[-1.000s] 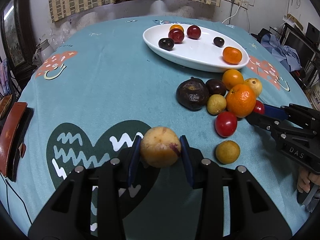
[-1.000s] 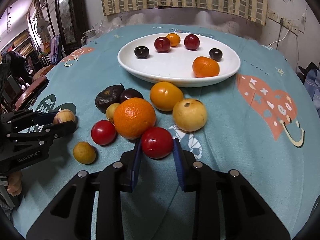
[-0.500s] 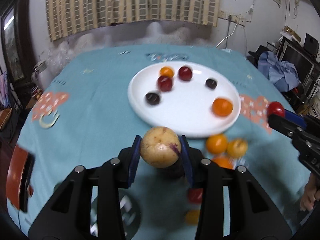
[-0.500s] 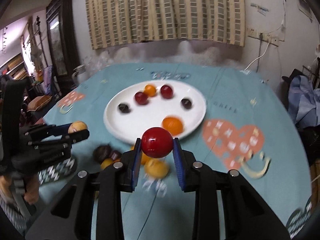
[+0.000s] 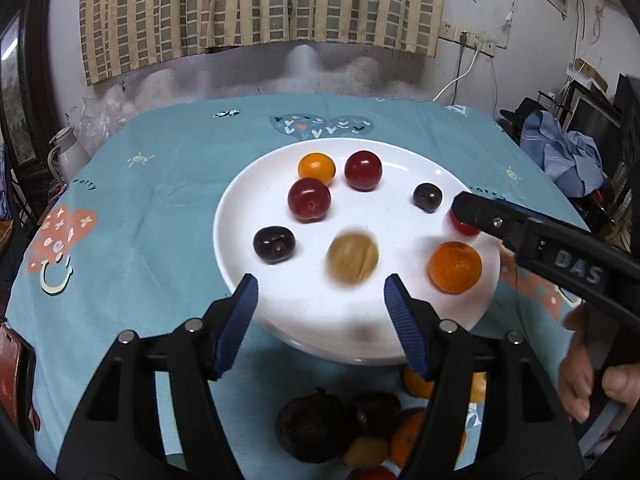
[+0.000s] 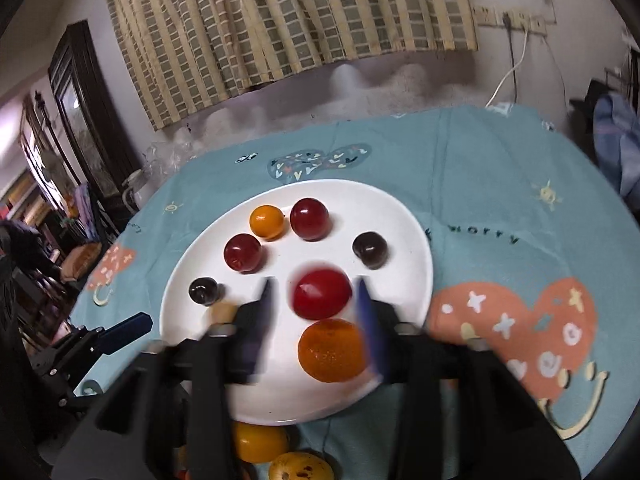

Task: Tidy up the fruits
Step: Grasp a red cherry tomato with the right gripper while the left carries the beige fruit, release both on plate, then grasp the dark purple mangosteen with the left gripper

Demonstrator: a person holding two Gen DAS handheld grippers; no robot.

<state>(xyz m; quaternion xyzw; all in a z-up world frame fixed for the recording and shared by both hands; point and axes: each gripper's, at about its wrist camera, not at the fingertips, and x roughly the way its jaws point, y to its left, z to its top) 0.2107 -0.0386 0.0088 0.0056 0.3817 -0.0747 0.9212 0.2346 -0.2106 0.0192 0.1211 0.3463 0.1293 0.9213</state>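
Observation:
A white oval plate (image 5: 280,300) (image 6: 416,240) on the teal tablecloth holds several small fruits. My left gripper (image 5: 318,296) is open over its near rim; the yellow-brown fruit (image 5: 353,258) is blurred, loose on or just above the plate, also in the right wrist view (image 6: 223,312). My right gripper (image 6: 314,300) is open; the red fruit (image 6: 322,294) is free between its fingers, blurred, over the plate beside an orange (image 6: 332,350). The right gripper shows in the left wrist view (image 5: 472,210) with the red fruit (image 5: 464,226) partly behind it.
Loose fruits lie on the cloth in front of the plate: a dark wrinkled one (image 5: 312,428), oranges (image 5: 416,382) and yellow ones (image 6: 260,442). A curtain and wall stand behind the table. A brown leather item (image 5: 12,384) lies at the left edge.
Both grippers moved forward over the plate and opened. The yellow-brown fruit left the left gripper and the red fruit left the right gripper; both now blur above the plate.

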